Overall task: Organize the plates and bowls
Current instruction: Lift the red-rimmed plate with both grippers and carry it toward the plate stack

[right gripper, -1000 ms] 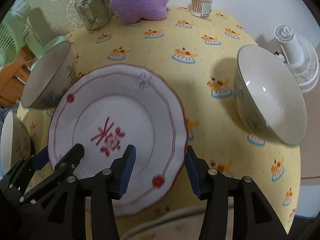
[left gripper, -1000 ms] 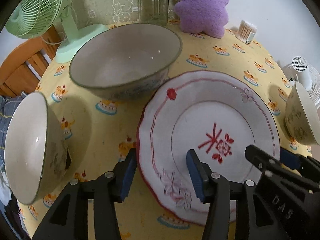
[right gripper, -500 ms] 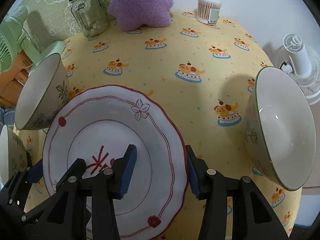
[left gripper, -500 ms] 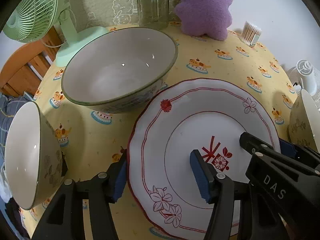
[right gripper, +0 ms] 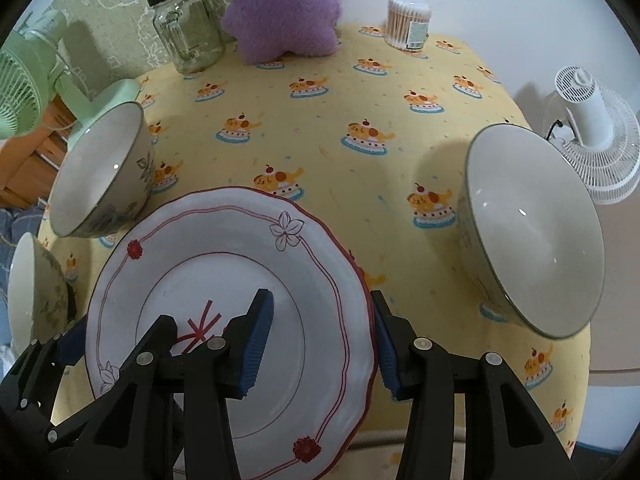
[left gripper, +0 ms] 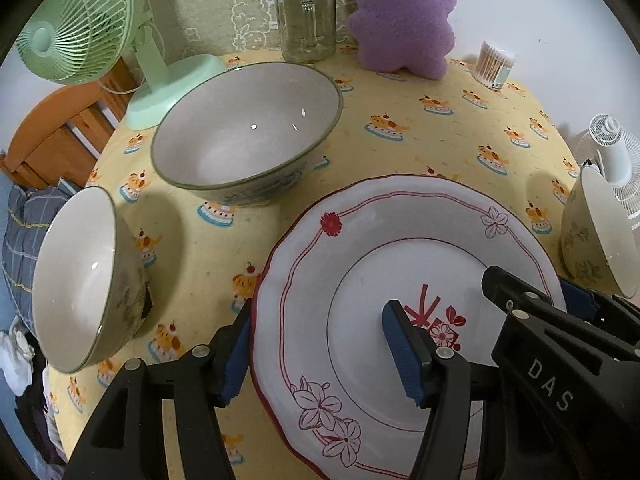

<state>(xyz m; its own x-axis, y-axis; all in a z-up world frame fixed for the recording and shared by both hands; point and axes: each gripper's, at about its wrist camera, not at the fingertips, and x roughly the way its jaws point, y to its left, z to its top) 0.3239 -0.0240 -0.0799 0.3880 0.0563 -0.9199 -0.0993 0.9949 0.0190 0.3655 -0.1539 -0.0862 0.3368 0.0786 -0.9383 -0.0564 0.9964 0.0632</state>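
Observation:
A white plate (left gripper: 400, 248) with red trim and flowers hangs low over the yellow tablecloth (left gripper: 420, 136), and its near side juts past the table's front edge. My right gripper (right gripper: 320, 312) is shut on its right rim, one pad on top and one outside the edge. My left gripper (left gripper: 318, 332) stands open astride the left rim, with its left finger under the rim. A large bowl (left gripper: 248, 132) sits behind the plate. A smaller bowl (left gripper: 76, 296) stands at the left and another bowl (right gripper: 532, 240) at the right.
Along the back stand a green fan (left gripper: 80, 20), a glass jar (left gripper: 306, 16), a purple cushion (left gripper: 400, 16) and a tub of cotton swabs (left gripper: 494, 64). A white fan (right gripper: 592, 120) stands beyond the right edge. A wooden chair (left gripper: 52, 136) is at the left.
The plate has come nearer with the right gripper and slid further between the left gripper's fingers. The left jaws stand wider than before.

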